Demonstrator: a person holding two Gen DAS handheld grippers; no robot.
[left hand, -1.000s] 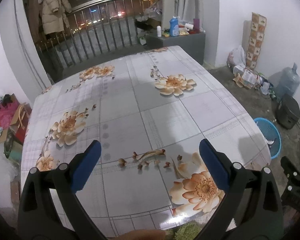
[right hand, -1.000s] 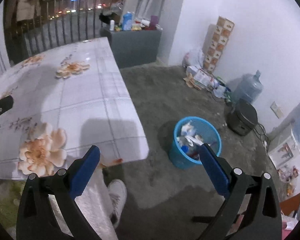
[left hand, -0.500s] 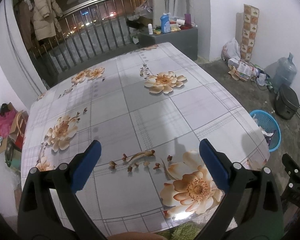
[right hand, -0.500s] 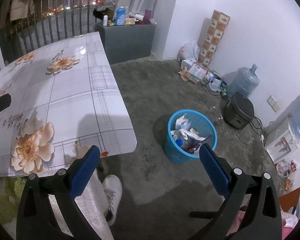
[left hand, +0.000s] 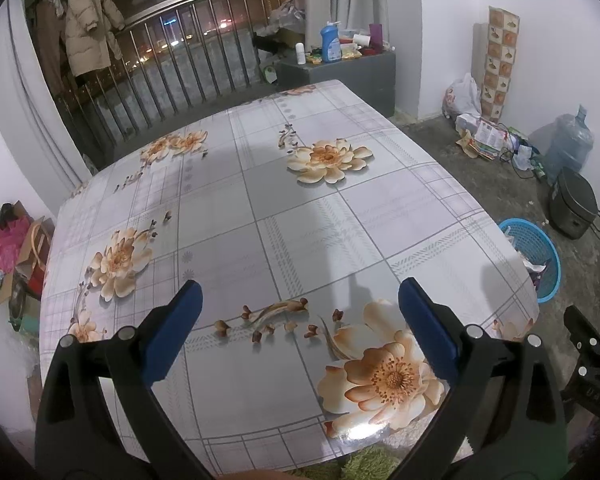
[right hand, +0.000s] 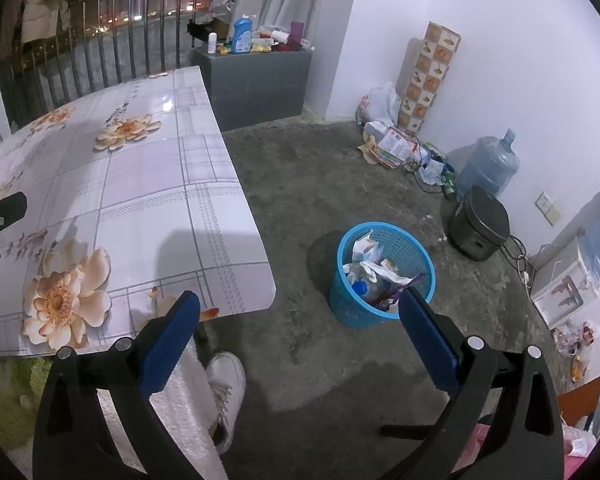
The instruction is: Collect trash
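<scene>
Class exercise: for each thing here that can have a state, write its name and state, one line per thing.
left gripper: open, holding nothing, above the table.
right gripper: open, holding nothing, above the floor.
blue basket: upright on the floor, partly filled with trash.
table: no loose items visible on its floral cover.
water jug: upright by the wall.

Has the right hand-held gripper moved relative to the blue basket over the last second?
Yes. The right hand-held gripper has pulled back from the blue basket, which now sits higher in view.

No lettering can be read anywhere; the blue detergent bottle's point(right hand: 242, 36) label is too blurred.
</scene>
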